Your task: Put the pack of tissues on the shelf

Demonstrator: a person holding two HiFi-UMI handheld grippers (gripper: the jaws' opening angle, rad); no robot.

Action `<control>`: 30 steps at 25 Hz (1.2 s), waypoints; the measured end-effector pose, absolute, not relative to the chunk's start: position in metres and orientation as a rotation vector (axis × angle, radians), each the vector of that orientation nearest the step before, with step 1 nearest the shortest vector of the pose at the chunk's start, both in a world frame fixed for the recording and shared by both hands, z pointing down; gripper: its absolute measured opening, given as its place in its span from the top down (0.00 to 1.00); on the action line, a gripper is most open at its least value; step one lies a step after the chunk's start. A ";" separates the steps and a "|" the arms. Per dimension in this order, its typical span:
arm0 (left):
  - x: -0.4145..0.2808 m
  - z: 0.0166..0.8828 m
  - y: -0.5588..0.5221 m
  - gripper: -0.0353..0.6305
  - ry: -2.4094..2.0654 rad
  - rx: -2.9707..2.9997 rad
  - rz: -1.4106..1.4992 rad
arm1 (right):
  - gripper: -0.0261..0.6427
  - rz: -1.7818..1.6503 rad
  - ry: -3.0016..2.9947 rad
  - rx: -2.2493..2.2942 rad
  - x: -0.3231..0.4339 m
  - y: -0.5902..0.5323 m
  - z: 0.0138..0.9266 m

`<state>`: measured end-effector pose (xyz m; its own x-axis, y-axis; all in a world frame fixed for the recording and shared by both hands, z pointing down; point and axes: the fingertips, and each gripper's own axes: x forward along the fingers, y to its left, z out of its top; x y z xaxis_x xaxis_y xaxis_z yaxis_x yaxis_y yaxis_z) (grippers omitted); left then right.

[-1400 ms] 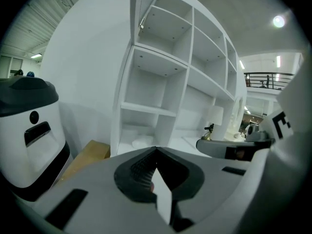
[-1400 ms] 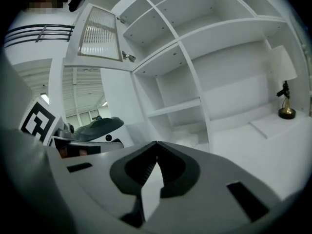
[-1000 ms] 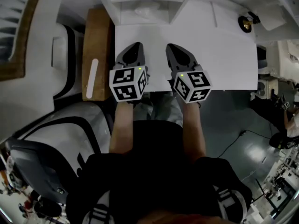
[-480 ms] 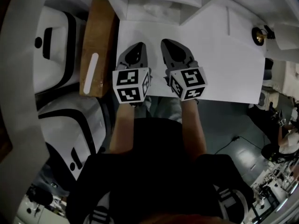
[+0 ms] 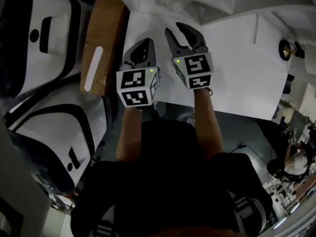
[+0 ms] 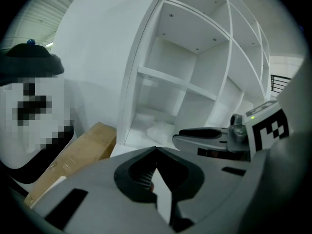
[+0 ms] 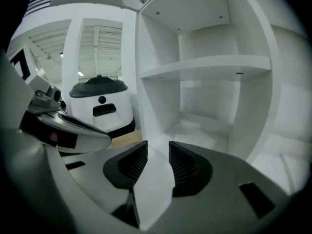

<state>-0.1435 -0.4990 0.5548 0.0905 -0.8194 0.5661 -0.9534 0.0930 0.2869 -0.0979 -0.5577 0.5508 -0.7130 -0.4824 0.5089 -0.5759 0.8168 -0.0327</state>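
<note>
The left gripper [image 6: 156, 150] is held shut and empty over the table [image 5: 237, 68]; the right gripper [image 7: 157, 147] is being opened, nothing between its jaws. The tissues [image 6: 160, 129] are seen lying in the lowest compartment of the shelf [image 6: 165, 77].

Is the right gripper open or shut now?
Open: the right gripper shows its jaws apart and opening, with nothing between them.

White shelving [image 7: 209, 62] meets a white table [image 5: 237, 73], a brown cardboard box [image 5: 101, 43] alongside, grey floor [image 5: 242, 132] below.
</note>
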 end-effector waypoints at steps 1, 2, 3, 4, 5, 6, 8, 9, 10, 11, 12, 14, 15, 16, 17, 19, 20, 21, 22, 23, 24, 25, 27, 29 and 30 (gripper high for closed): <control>-0.146 0.557 -0.501 0.93 -1.756 1.735 0.275 | 0.76 0.236 -2.496 0.775 -0.100 -0.563 0.556; -0.147 0.560 -0.502 0.93 -1.759 1.724 0.275 | 0.76 0.215 -2.481 0.771 -0.101 -0.569 0.561; -0.149 0.562 -0.503 0.93 -1.760 1.714 0.275 | 0.76 0.201 -2.467 0.769 -0.103 -0.575 0.565; -0.150 0.563 -0.504 0.93 -1.759 1.706 0.274 | 0.74 0.191 -2.452 0.771 -0.104 -0.581 0.570; -0.152 0.565 -0.505 0.93 -1.759 1.698 0.271 | 0.73 0.182 -2.436 0.777 -0.105 -0.586 0.574; -0.153 0.567 -0.506 0.93 -1.760 1.690 0.269 | 0.72 0.173 -2.419 0.785 -0.107 -0.592 0.578; -0.154 0.571 -0.506 0.93 -1.759 1.673 0.276 | 0.70 0.159 -2.382 0.803 -0.108 -0.604 0.589; -0.154 0.573 -0.506 0.93 -1.756 1.665 0.282 | 0.69 0.150 -2.363 0.813 -0.108 -0.610 0.594; -0.153 0.576 -0.506 0.93 -1.753 1.657 0.287 | 0.68 0.135 -2.345 0.823 -0.107 -0.616 0.599; -0.153 0.579 -0.506 0.93 -1.750 1.651 0.291 | 0.67 0.114 -2.328 0.835 -0.107 -0.622 0.603; -0.153 0.582 -0.506 0.93 -1.748 1.645 0.294 | 0.66 0.090 -2.312 0.845 -0.108 -0.629 0.606; -0.155 0.587 -0.506 0.93 -1.746 1.633 0.297 | 0.65 0.047 -2.288 0.857 -0.111 -0.639 0.611; -0.156 0.590 -0.505 0.93 -1.745 1.626 0.299 | 0.64 0.028 -2.279 0.859 -0.112 -0.643 0.612; -0.156 0.591 -0.505 0.93 -1.744 1.620 0.300 | 0.64 0.007 -2.270 0.859 -0.113 -0.646 0.613; -0.156 0.593 -0.505 0.93 -1.743 1.616 0.301 | 0.64 -0.013 -2.260 0.858 -0.114 -0.649 0.615; -0.153 0.593 -0.506 0.93 -1.738 1.616 0.299 | 0.64 -0.046 -2.242 0.856 -0.116 -0.654 0.618; -0.151 0.593 -0.507 0.93 -1.736 1.620 0.297 | 0.64 -0.060 -2.231 0.856 -0.117 -0.657 0.621; -0.150 0.592 -0.508 0.93 -1.733 1.624 0.294 | 0.64 -0.073 -2.217 0.856 -0.117 -0.659 0.624; -0.149 0.592 -0.508 0.93 -1.731 1.628 0.292 | 0.64 -0.085 -2.201 0.854 -0.118 -0.660 0.628; -0.149 0.592 -0.508 0.93 -1.729 1.629 0.291 | 0.64 -0.094 -2.184 0.850 -0.118 -0.662 0.633; -0.149 0.592 -0.508 0.93 -1.727 1.630 0.292 | 0.64 -0.099 -2.168 0.848 -0.119 -0.662 0.637; -0.148 0.592 -0.507 0.93 -1.726 1.630 0.294 | 0.64 -0.103 -2.156 0.851 -0.119 -0.663 0.640; -0.147 0.591 -0.505 0.93 -1.726 1.632 0.297 | 0.66 -0.114 -2.142 0.883 -0.116 -0.667 0.642; -0.148 0.590 -0.503 0.93 -1.731 1.633 0.296 | 0.78 -0.117 -2.137 0.915 -0.113 -0.669 0.639; -0.148 0.589 -0.502 0.93 -1.734 1.634 0.295 | 0.80 -0.109 -2.135 0.921 -0.111 -0.669 0.639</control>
